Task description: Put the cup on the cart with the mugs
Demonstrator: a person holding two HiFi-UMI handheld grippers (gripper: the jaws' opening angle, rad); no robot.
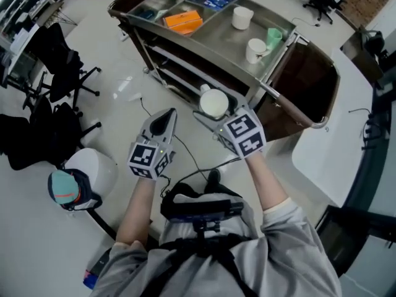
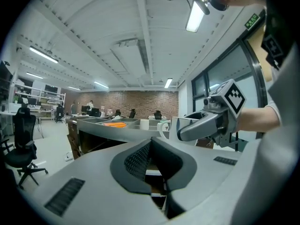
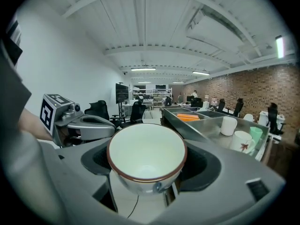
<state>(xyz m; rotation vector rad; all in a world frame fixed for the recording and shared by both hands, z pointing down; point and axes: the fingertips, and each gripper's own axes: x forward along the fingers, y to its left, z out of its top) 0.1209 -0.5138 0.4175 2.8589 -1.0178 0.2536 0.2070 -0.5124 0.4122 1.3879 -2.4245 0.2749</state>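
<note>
R tool point(image 1: 218, 110) is open wide, jaws clamped on either side of the cup point(image 3: 146, 158). We see the pads pressing on the cup wall in the right gripper view. Cup is white w/ brown rim, upright and empty inside.

In the head view the cup sits in the air by the near side of the cart point(image 1: 216, 42), not on it. It's at about the cart's long edge, below the top tray, w/ floor point(image 1: 124, 98) underneath.

L tool point(image 1: 166, 117) has its jaws nearly together, only a thin slit betw. them and nothing in it. It hangs just left of the R tool, apart from the cup, pointing the same way twd the cart. Neither tool touches the cart.

The cart top is a metal tray w/ 3 mugs near its right end: white mug point(image 1: 242, 17), 2nd white mug point(image 1: 255, 49) w/ a small red print, and green mug point(image 1: 275, 37) just beside the 2nd one. All are upright and well apart from the held cup. An orange box point(image 1: 183, 21) lies in a compartment on the tray's left part. There's more stuff in the far compartments, too small to tell.

A black office chair point(image 1: 59, 67) stands on the floor, left of the cart.
</note>
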